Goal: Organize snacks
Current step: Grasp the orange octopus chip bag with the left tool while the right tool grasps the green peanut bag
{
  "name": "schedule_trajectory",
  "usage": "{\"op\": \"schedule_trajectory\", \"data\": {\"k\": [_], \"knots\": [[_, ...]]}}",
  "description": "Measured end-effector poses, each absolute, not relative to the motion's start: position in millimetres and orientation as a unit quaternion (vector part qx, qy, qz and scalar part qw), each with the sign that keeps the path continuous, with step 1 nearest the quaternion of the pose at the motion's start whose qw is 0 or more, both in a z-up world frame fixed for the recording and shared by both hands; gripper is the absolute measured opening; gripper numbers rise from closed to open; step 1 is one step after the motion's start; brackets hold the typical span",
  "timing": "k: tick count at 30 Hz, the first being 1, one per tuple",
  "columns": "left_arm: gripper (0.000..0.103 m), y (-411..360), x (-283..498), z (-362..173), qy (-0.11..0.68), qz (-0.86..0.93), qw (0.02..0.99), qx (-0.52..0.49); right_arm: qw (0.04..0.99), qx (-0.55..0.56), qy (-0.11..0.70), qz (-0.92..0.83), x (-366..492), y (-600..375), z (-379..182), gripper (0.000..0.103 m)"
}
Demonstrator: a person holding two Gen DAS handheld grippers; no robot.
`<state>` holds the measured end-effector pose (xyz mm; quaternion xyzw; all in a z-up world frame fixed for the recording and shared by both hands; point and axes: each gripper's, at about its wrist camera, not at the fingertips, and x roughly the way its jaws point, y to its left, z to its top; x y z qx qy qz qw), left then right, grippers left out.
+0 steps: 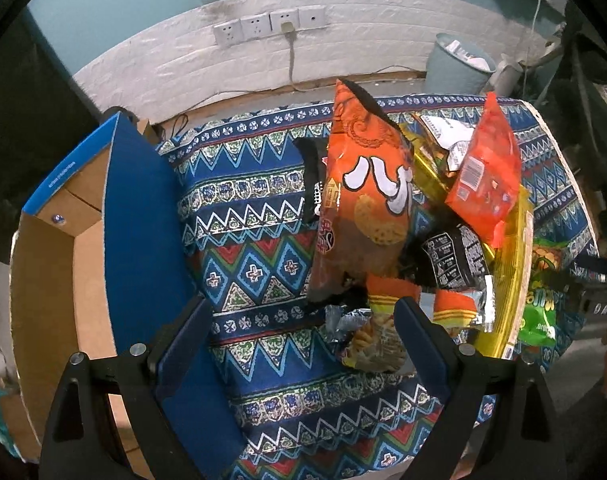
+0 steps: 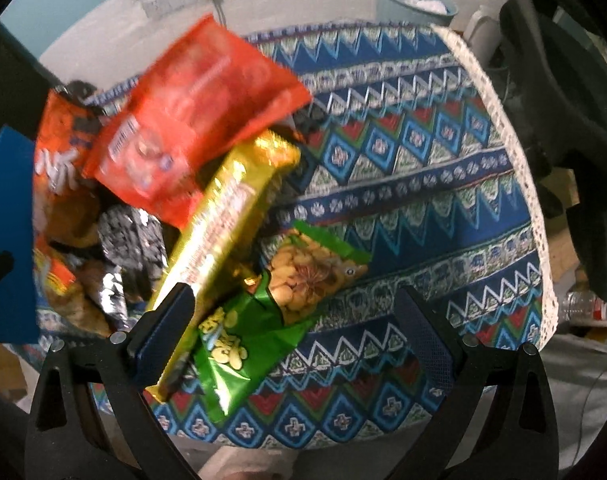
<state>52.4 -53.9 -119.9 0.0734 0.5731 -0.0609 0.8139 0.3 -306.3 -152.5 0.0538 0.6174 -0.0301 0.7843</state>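
A: Step? Box [image 1: 79,248] sits at far left, looks empty.
B: Pick phase, I'd say. Left tool [image 1: 303,320] is spread wide, empty, above the patterned tabletop [image 1: 255,216]; snack pile starts at its right finger, orange bag [image 1: 363,184] beyond.
A: Right tool [image 2: 291,320]?
B: Also wide, holding nothing. Green bag [image 2: 239,320] lies between its fingers, gold pack [image 2: 223,216] touching the left one. Next: close on one.
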Motion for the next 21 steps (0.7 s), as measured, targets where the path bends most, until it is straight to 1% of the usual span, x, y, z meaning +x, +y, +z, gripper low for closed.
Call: {"op": "schedule_trajectory", "data": {"k": [1, 2, 4, 6, 9, 10, 11, 12, 15, 17, 21], "knots": [[0.093, -53.9, 54.4, -120.5, 0.575, -0.061, 0.813, 0.069, 0.780, 0.048, 0.624, -0.030, 0.2, -304.8, -156.6, 0.098], [0.093, -54.5, 56.5, -120.8, 0.575, -0.062, 0.813, 0.066, 0.776, 0.040, 0.628, -0.032, 0.1, -304.3, -159.5, 0.093], [0.093, -56.9, 60.5, -120.7, 0.574, -0.061, 0.814, 0.067, 0.770, 0.026, 0.637, -0.037, -0.3, -303.4, -164.9, 0.089], [0.093, -60.6, 65.3, -119.8, 0.573, -0.063, 0.814, 0.068, 0.772, 0.021, 0.635, -0.028, -0.7, -303.4, -167.2, 0.084], [0.093, -66.3, 75.1, -119.3, 0.574, -0.066, 0.814, 0.061, 0.773, 0.003, 0.633, -0.031, 1.8, -306.3, -171.1, 0.075], [0.093, -69.0, 79.0, -119.3, 0.574, -0.068, 0.814, 0.059, 0.773, -0.003, 0.633, -0.033, 2.3, -308.3, -173.3, 0.066], [0.093, -71.4, 82.2, -120.1, 0.574, -0.070, 0.814, 0.059, 0.772, -0.010, 0.635, -0.035, 3.4, -309.9, -175.2, 0.062], [0.093, -74.3, 85.6, -121.0, 0.573, -0.071, 0.814, 0.061, 0.771, -0.015, 0.635, -0.039, 4.6, -311.8, -176.4, 0.059], [0.093, -82.0, 96.5, -127.0, 0.575, -0.071, 0.812, 0.071, 0.773, -0.025, 0.632, -0.050, 10.0, -322.6, -178.9, 0.055], [0.093, -86.8, 104.5, -134.1, 0.582, -0.069, 0.807, 0.075, 0.777, -0.040, 0.624, -0.067, 14.1, -328.7, -178.8, 0.055], [0.093, -92.4, 117.2, -148.5, 0.597, -0.076, 0.796, 0.064, 0.785, -0.018, 0.615, -0.067, 23.1, -340.1, -178.9, 0.055]]}}
